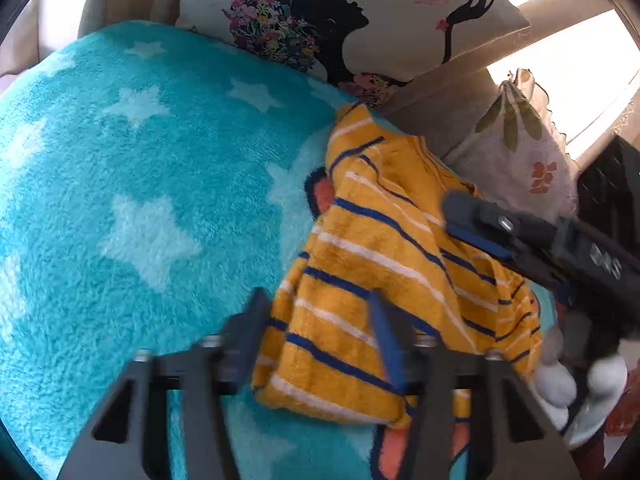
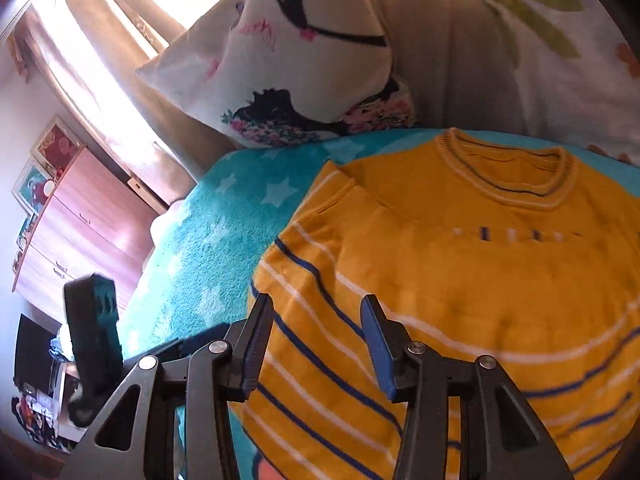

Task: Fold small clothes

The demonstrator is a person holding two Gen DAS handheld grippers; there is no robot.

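Observation:
A small yellow sweater (image 1: pixel 384 264) with blue and white stripes lies on a turquoise star blanket (image 1: pixel 132 184), its sides folded in. In the right wrist view the sweater (image 2: pixel 460 280) lies with its collar toward the far pillows. My left gripper (image 1: pixel 316 320) is open just above the sweater's lower left edge. My right gripper (image 2: pixel 316 320) is open and empty over the sweater's striped left part. The right gripper also shows in the left wrist view (image 1: pixel 500 228), over the sweater's right side. The left gripper body shows in the right wrist view (image 2: pixel 94 340) at the lower left.
A white pillow with a black silhouette print (image 1: pixel 352 28) and a floral pillow (image 1: pixel 520 152) lean against the beige backrest beyond the blanket. A wooden drawer unit (image 2: pixel 80 224) stands far left in the right wrist view. The blanket (image 2: pixel 208 240) stretches left of the sweater.

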